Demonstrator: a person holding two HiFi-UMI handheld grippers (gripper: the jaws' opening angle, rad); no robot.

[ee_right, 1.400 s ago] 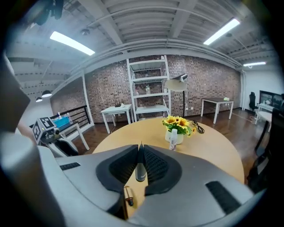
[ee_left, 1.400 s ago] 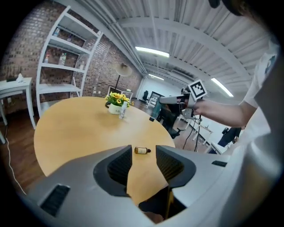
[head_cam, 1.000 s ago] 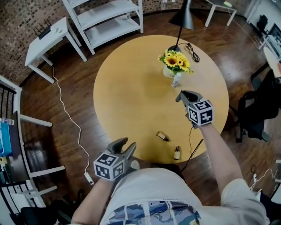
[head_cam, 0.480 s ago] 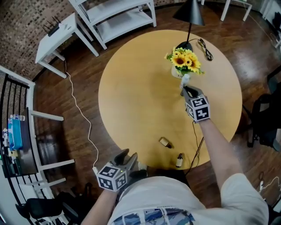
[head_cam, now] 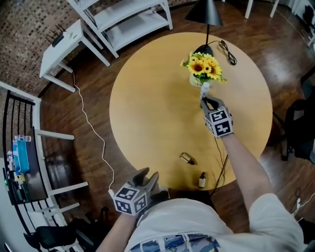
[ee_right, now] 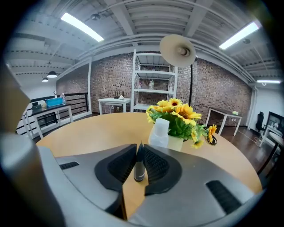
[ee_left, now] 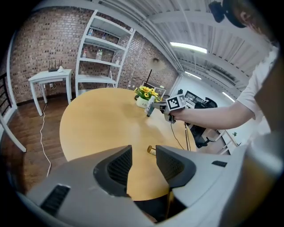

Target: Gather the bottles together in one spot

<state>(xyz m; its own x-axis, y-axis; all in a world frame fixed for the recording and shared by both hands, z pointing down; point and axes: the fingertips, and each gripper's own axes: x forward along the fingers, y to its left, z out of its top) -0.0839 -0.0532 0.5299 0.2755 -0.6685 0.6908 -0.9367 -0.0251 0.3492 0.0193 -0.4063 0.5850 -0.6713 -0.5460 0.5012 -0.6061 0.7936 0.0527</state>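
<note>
On the round wooden table, a white bottle stands in front of a vase of sunflowers. My right gripper is just short of it. In the right gripper view, a small dark bottle with a pointed cap stands on the table between that gripper's jaws, which have just been opening and sit close around it. An amber bottle lies near the table's near edge, and a small one stands upright beside it. My left gripper hangs open and empty off that edge.
A black floor lamp and its cable sit behind the flowers. White shelving and a white side table stand on the wooden floor beyond. A dark chair is at the right.
My right gripper has come down and forward to the table next to the white bottle, carrying the small dark bottle. My left gripper has sunk a little below the table's near edge.
</note>
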